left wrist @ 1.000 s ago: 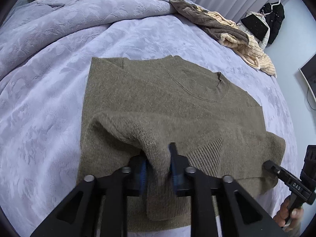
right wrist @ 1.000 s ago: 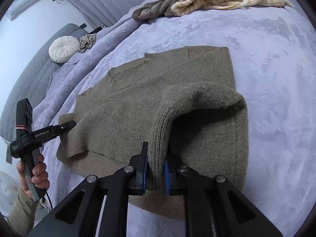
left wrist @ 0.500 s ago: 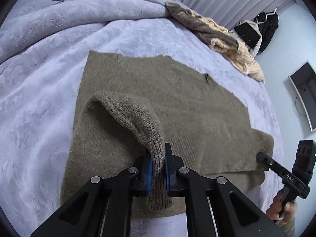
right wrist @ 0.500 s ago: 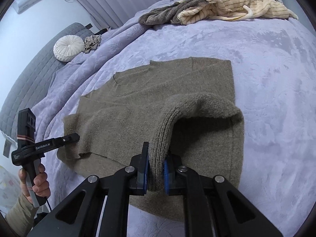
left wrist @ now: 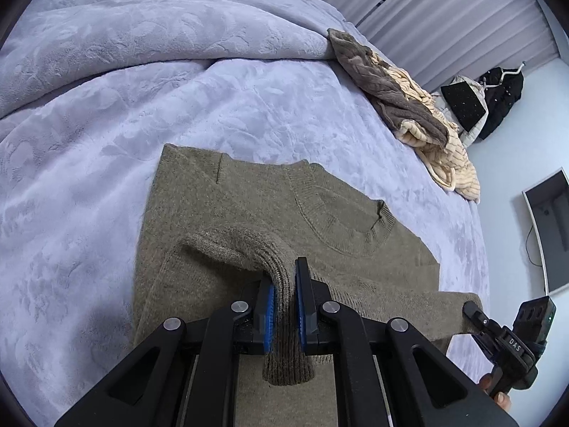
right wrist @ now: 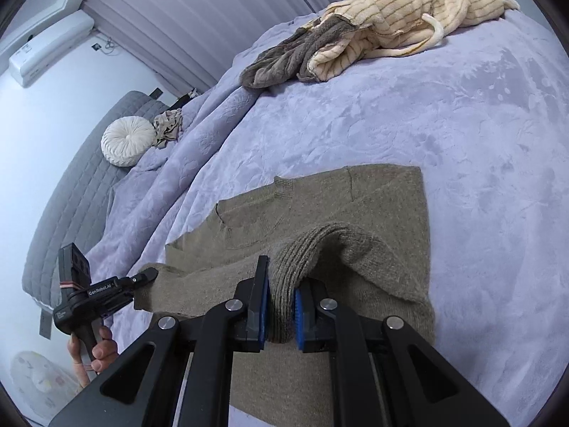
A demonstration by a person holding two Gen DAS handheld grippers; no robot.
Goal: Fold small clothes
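On the lavender bed (left wrist: 106, 142), both grippers clench the sweater (left wrist: 220, 213); striped robe (right wrist: 409, 14) beyond.

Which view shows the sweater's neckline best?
The left wrist view: the ribbed neckline of the sweater lies open and nearly whole, above the gripper. The right wrist view shows the neckline smaller, at a slant, with its near side less distinct.

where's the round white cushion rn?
Right wrist view, far left: round white cushion against the grey headboard, beside a crumpled beige garment.
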